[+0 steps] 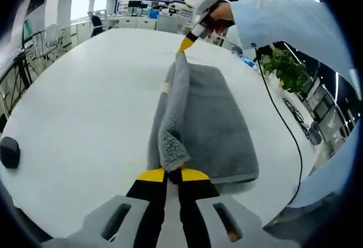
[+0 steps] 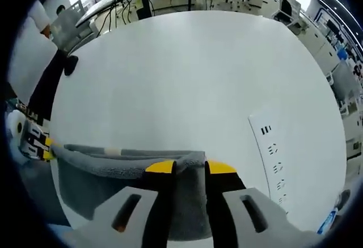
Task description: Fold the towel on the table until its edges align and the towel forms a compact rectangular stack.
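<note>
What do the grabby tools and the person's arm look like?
Each tool has black jaws with yellow tips rising from a grey base with slotted holes: the left tool and the right tool. The right one also has a white top part. The person wears a light blue sleeve. A thin black cable hangs beside it.

One towel (image 1: 212,120), two tongs (image 1: 173,175) (image 2: 190,167), one table (image 1: 85,106)
</note>
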`<state>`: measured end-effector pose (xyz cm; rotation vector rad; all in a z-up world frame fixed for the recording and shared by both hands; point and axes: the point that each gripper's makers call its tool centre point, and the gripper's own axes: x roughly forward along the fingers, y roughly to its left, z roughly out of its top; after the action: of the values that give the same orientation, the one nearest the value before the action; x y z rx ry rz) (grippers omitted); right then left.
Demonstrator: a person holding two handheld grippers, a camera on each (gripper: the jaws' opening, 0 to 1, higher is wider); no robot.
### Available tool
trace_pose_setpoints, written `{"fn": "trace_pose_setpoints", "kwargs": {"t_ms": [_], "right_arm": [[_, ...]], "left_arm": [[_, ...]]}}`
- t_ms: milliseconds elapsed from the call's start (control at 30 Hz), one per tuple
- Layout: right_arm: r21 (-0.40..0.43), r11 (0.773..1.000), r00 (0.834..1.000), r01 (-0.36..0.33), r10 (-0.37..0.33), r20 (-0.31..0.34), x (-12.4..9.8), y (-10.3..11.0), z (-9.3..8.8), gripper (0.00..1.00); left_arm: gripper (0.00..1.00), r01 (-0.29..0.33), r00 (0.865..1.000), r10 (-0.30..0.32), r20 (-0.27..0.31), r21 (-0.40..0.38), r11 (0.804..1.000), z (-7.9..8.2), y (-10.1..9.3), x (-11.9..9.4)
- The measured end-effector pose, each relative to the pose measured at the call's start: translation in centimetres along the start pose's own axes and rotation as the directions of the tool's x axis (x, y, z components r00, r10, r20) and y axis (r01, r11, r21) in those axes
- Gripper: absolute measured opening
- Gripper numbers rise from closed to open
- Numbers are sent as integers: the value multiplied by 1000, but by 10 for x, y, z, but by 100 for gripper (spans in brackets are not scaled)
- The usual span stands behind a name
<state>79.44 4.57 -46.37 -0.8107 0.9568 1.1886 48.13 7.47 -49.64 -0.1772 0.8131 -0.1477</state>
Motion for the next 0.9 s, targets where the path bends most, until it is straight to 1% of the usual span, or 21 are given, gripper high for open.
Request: {"fn": "trace_pose_setpoints", "kwargs": {"t_ms": [33,200,267,333,567,700,900], "right_arm": [[6,1000,1000,3,-3,7,-3,0,1,18],[8,1000,1000,6,-6,5,-2,-2,-1,17],[17,1000,1000,-13,13,-8,0,3,-7,17],[7,1000,1000,-17,17,-20,5,8,-11,17],[8,999,998,-47,47,-34,20,21,-21,17],[9,999,998,-50,50,-38,19,24,-23,17],[11,999,997,-52,53,-51,24,28,-32,17]], "left_arm": [[7,0,1000,0,0,-1,1000,0,1,0],[7,0,1000,0,-6,-9,1000,-1,0,0],[7,0,1000,0,-14,-12,1000,-4,3,2],[7,-1,1000,1,-15,-17,1000,-5,2,1],[7,-2,1000,2,-25,-26,1000,-10,5,-1],[7,-8,999,7,-31,-32,999,-14,7,-4],[7,-22,999,20,-49,-36,999,-22,13,-11]]}}
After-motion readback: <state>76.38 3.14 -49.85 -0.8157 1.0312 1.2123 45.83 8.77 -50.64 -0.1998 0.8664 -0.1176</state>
